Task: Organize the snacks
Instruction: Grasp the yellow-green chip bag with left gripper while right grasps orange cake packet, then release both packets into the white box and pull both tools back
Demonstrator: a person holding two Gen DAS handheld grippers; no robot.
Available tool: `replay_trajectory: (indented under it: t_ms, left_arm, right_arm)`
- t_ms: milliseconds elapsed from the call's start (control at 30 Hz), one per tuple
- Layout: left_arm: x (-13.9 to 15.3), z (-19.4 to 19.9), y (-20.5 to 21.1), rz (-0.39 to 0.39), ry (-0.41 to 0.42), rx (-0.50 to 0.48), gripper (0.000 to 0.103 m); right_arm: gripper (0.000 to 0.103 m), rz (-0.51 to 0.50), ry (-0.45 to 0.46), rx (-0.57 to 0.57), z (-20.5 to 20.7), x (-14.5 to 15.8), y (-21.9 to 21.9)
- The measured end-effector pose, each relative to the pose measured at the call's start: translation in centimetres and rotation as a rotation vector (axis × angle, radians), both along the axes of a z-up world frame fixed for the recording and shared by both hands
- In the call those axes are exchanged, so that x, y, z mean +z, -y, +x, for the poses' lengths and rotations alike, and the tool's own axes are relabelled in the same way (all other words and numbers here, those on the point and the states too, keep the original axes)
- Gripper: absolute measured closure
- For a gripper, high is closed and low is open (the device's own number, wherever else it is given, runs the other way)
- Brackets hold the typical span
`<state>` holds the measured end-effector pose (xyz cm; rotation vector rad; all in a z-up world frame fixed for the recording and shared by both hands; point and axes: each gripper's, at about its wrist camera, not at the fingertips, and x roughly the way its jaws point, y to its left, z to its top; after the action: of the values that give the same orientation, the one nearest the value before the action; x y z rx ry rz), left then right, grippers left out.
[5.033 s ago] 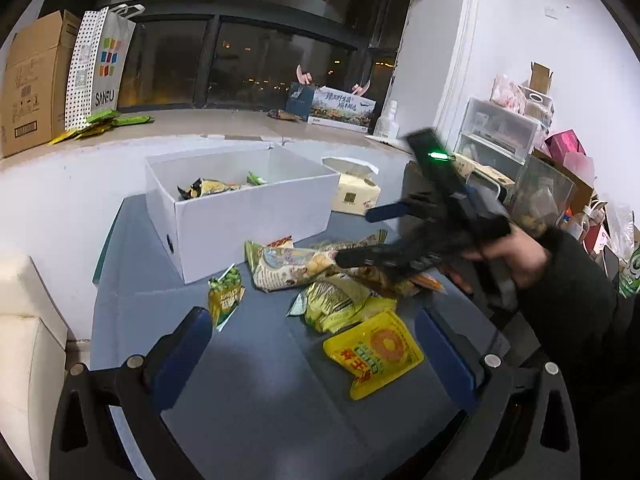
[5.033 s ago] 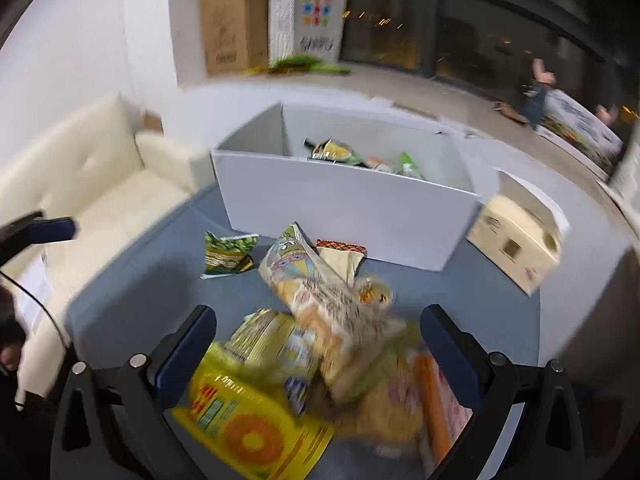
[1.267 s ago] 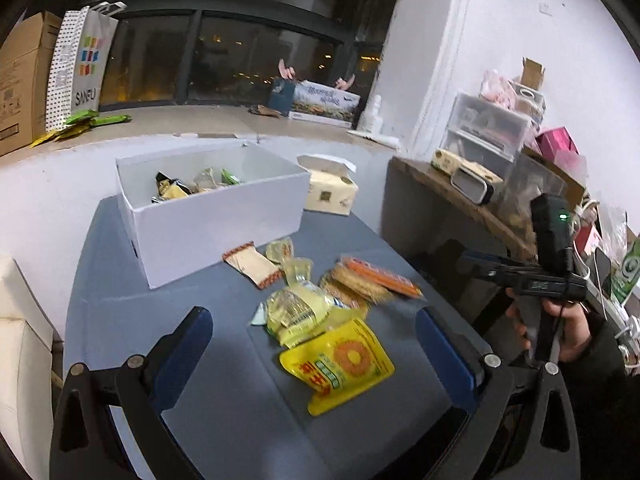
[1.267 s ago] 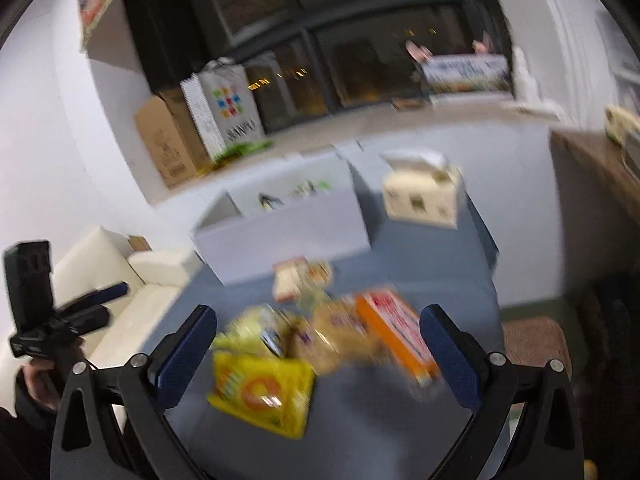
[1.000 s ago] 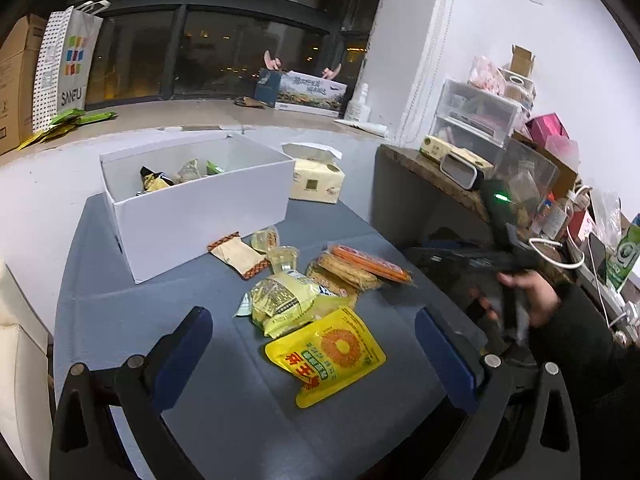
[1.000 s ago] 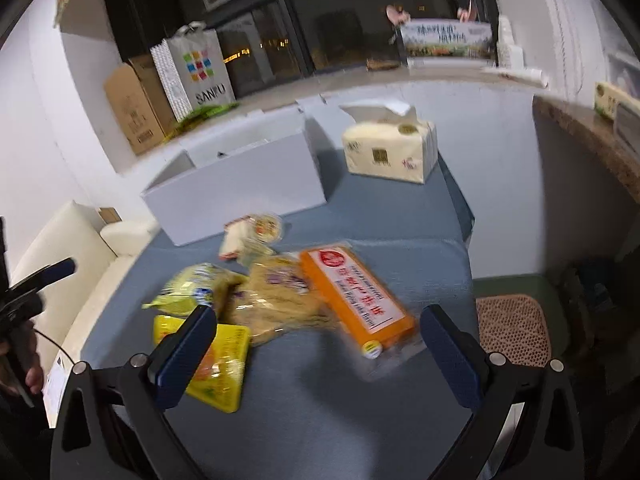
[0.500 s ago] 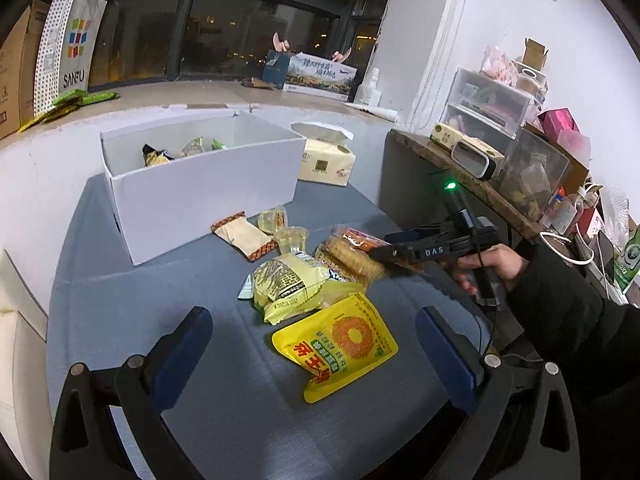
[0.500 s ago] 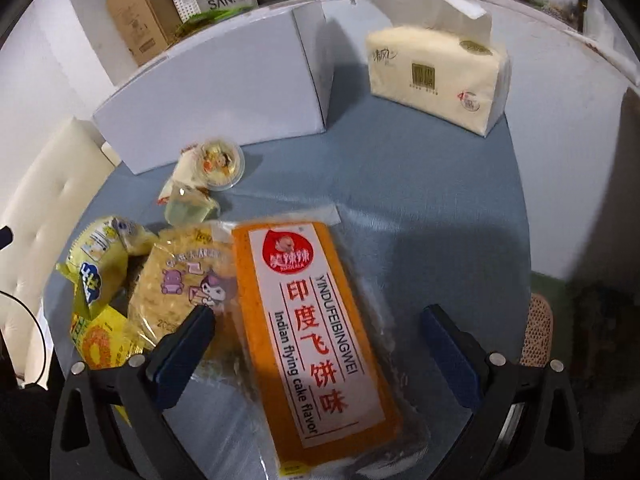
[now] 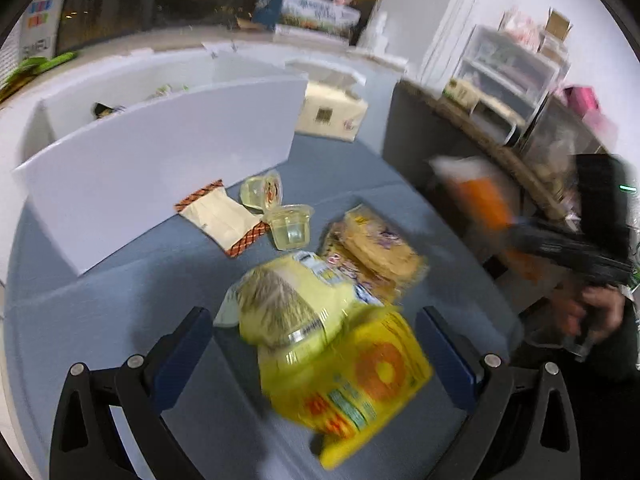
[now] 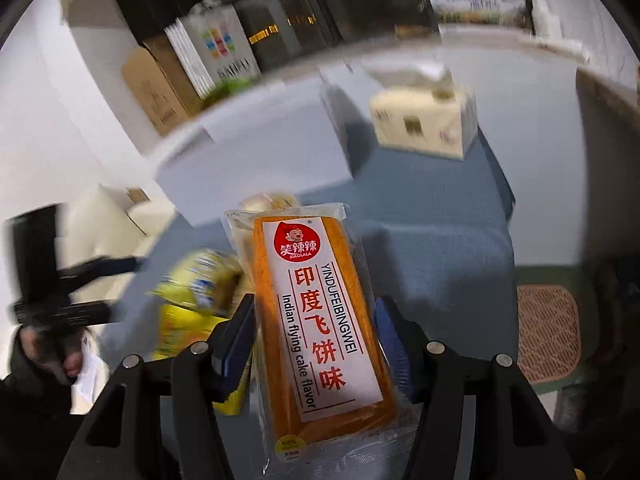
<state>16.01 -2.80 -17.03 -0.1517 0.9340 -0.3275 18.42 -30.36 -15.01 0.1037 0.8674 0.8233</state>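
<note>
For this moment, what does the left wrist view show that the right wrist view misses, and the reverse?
Only the left wrist view: two clear jelly cups, a beige sachet, round crackers, the inside of the white box, and the open left gripper over the yellow bags.

Only the right wrist view: the printed label of the orange pack, the right gripper closed on its sides, and a cardboard carton.

Both: the orange pack, lifted; white box; tissue box; yellow bags; blue tabletop.

Two clear plastic jelly cups (image 9: 289,225) lie ahead of the left claw, beside one white cardboard box (image 9: 160,160). One yellow foil pouch (image 9: 360,380) sits between its jaws. One orange plastic-wrapped cake pack (image 10: 316,320) sits between the right claw's jaws.
</note>
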Motion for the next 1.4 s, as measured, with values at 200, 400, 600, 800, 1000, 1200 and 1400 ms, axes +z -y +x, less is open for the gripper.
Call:
replay_trajectory:
  t_ms: [200,400,600,800,1000,1200,1400]
  left_arm:
    - [-3.7,4.0,0.9,0.044,-0.111,-0.088,0.005]
    - [-2.5,1.8,-0.3,0.01,-0.012,-0.066,0.038]
    - [2.6,-2.6,-3.1,-0.027,0.16,0.037,0.039]
    - [8.7,-2.3,-7.5,0.023,0.321,0.186,0.039]
    - [11.6,4.6,-12.6,0.046,0.333,0.331,0.038]
    - [11.2,10.7,-16.1,0.11,0.283,0.394,0.037]
    - [9.1,13.9,-17.0,0.135,0.223,0.442,0.0]
  right_arm:
    - [0.039,0.068,0.036,-0.003,-3.3,2.1,0.5]
    - [0.039,0.095,0.005,0.004,-3.4,1.9,1.0]
    - [0.039,0.126,-0.015,0.005,-2.8,1.8,0.0]
    - [0.039,0.153,0.005,-0.008,0.5,4.4,-4.1]
    - [0.039,0.125,0.075,-0.015,7.5,9.3,-11.5]
    - [0.039,-0.03,0.092,-0.081,16.6,11.3,-20.0]
    - [0.025,-0.029,0.042,-0.118,21.5,10.5,-23.4]
